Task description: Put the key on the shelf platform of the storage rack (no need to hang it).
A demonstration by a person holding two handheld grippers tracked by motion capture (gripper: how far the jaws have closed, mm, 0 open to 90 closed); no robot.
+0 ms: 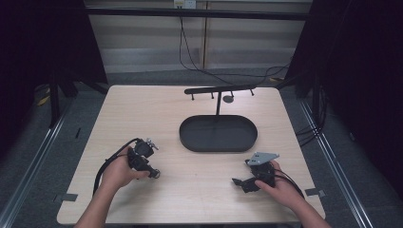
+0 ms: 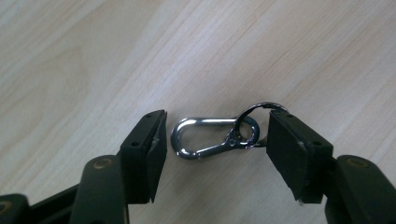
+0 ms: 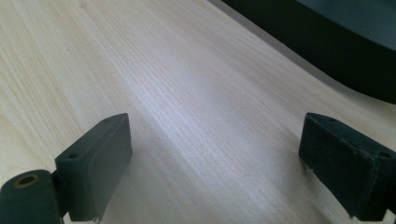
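Observation:
A small silver snap hook with a key ring [image 2: 212, 135] lies flat on the wooden table [image 2: 93, 56]. My left gripper [image 2: 217, 156] is open and straddles it, one jaw at the hook's rounded end, the other touching the ring. From above, the left gripper [image 1: 153, 172] points down at the table's left front, and the hook [image 1: 157, 175] is a tiny glint at its tip. My right gripper [image 1: 241, 183] rests low at the right front, open [image 3: 215, 168] with bare wood between its jaws.
A black oval tray [image 1: 190, 137] sits mid-table, and its dark wall [image 3: 327, 46] fills the right gripper view's top right. Behind it stands a black rack [image 1: 219, 89] with small hooks on a thin post. Cables hang at the back.

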